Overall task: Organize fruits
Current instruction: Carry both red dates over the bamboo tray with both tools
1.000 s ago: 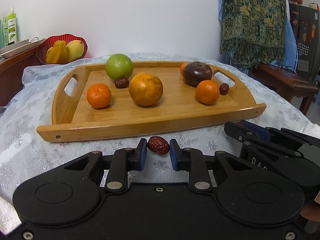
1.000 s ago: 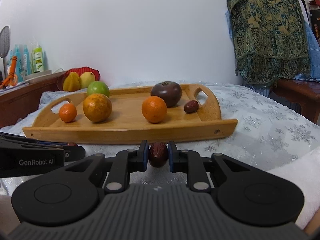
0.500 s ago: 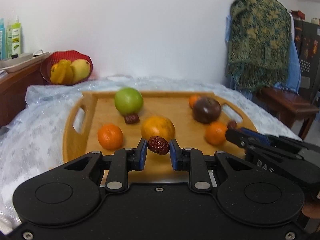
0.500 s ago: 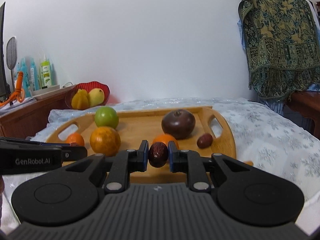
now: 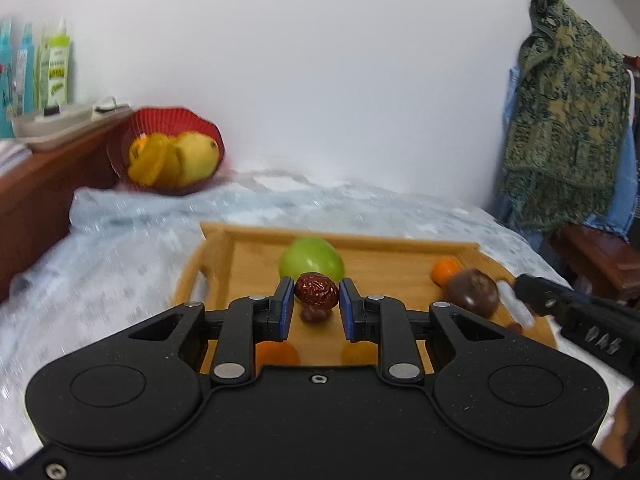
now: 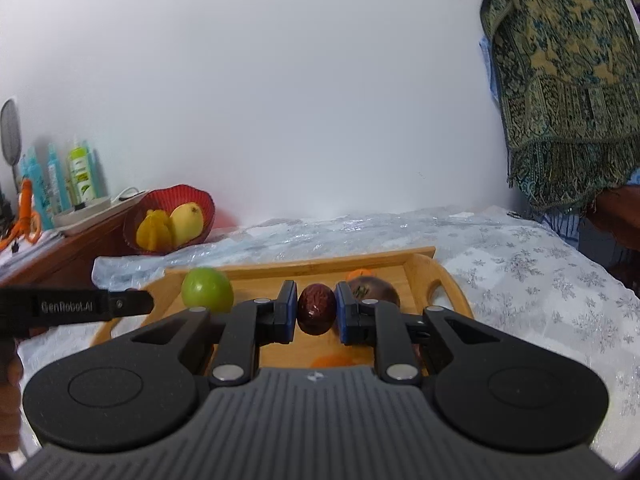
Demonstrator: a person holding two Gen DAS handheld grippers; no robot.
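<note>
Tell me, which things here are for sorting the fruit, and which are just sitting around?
For the job:
- left gripper shut on a wrinkly red date
- right gripper shut on a dark date
- wooden tray
- green apple
- dark purple fruit
- small orange

Just sitting around:
- red bowl of yellow fruit
- bottles
- patterned cloth

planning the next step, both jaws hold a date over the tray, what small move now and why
Probably lower the left gripper to set its date beside the loose date lying on the tray just below it. The right gripper, also shut on a date, could follow, so the dates group together.
</note>
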